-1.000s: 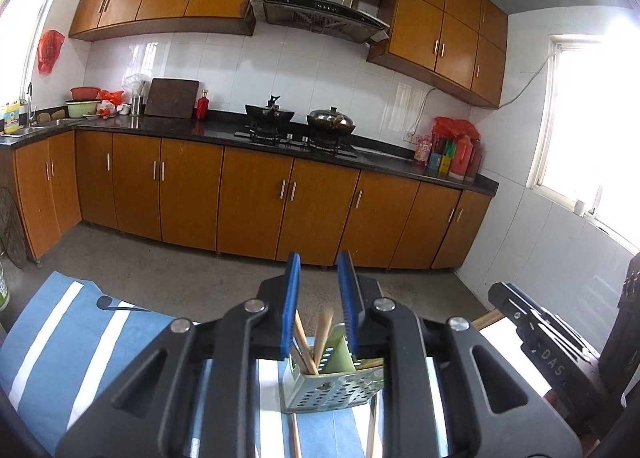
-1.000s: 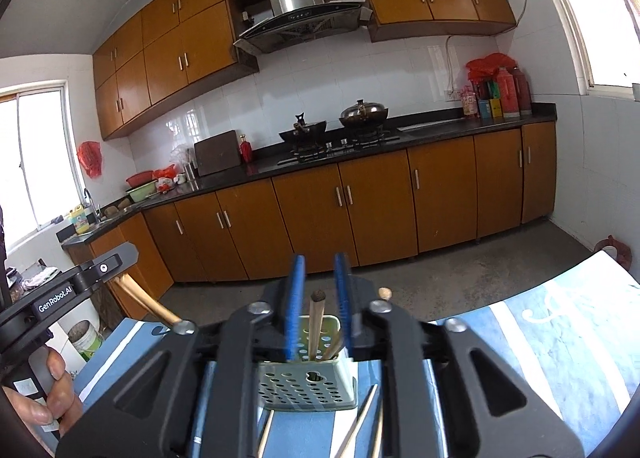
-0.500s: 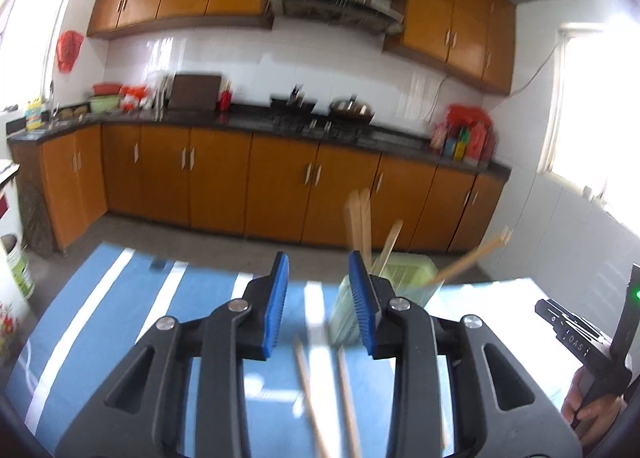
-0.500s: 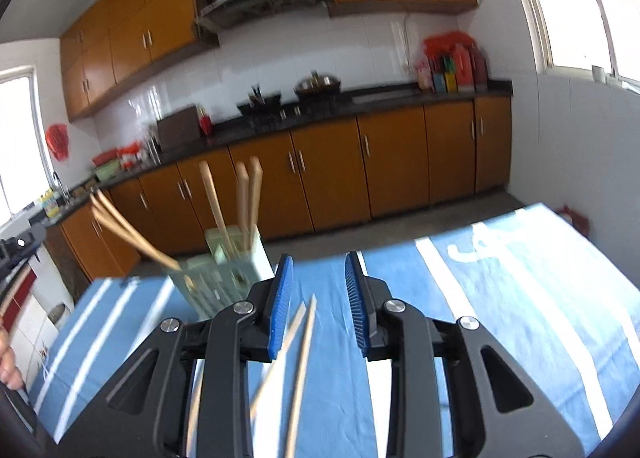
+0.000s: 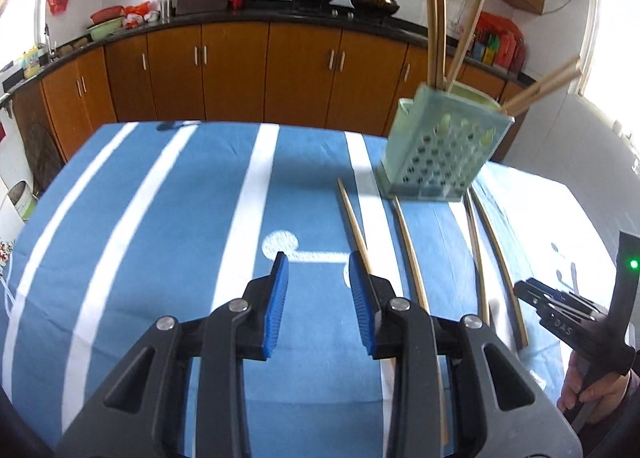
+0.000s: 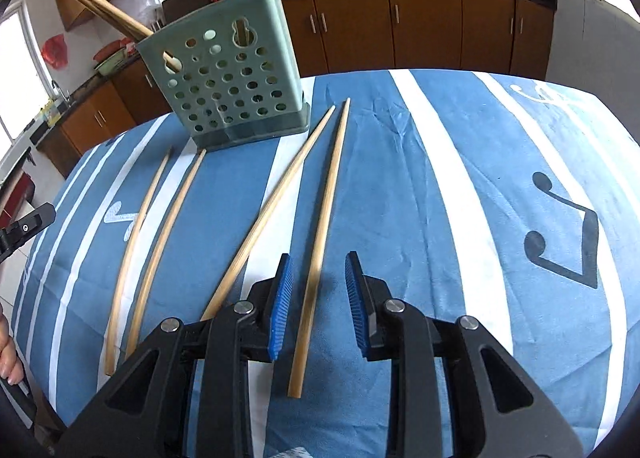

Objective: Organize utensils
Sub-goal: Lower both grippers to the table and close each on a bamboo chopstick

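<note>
A pale green perforated holder (image 6: 232,70) stands on the blue-and-white striped tabletop (image 6: 440,198), already carrying several wooden chopsticks (image 5: 436,18) upright or leaning out of its top, while four more chopsticks lie loose on the cloth in front of it. The right gripper (image 6: 315,298) hangs low over the rightmost loose chopstick (image 6: 320,242), its blue fingers (image 6: 280,306) apart on either side of the stick and not yet closed on it. The left gripper (image 5: 318,302) hovers with its fingers likewise apart and holding nothing, the leftmost loose chopstick (image 5: 352,218) running just beside its right finger. By the look of it the job is partly done: some sticks are stowed, four remain to be lifted and dropped into the holder.
</note>
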`<state>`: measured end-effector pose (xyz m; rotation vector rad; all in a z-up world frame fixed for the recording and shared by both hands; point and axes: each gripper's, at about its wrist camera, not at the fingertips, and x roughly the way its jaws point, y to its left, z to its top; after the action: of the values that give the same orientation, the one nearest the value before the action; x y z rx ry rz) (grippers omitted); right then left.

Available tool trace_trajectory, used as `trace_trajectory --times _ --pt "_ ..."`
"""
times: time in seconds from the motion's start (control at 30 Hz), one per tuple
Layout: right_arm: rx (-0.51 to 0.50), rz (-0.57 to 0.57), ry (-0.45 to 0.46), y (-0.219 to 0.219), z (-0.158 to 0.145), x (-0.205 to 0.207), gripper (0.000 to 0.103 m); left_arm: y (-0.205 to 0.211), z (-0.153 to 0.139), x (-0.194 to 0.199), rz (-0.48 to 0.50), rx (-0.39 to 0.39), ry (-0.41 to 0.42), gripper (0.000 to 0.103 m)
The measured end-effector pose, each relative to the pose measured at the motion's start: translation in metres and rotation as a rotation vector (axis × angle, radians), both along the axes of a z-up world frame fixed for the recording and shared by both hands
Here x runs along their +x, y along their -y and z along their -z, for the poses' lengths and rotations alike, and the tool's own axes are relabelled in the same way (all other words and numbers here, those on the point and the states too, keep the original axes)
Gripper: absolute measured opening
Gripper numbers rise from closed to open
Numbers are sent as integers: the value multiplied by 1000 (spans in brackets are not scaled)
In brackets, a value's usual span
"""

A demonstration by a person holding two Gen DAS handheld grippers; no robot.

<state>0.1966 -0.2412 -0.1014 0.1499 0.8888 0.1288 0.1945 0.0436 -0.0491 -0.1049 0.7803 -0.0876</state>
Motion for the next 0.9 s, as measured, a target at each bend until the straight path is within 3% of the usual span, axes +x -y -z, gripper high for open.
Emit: trace_trajectory --times 0.1,0.3,0.57,0.77,0.9 --pt "-13 -2 -2 -1 3 1 27 8 7 2 20 -13 -28 32" --pt "-48 19 9 6 6 -2 8 24 16 10 46 -29 -69 32" --pt "-39 185 4 47 7 -1 7 49 34 14 93 -27 -126 32" --pt "-31 198 6 58 8 -4 7 65 53 16 117 20 -160 32" --pt "-26 191 7 56 8 -5 7 69 60 16 102 85 -151 15"
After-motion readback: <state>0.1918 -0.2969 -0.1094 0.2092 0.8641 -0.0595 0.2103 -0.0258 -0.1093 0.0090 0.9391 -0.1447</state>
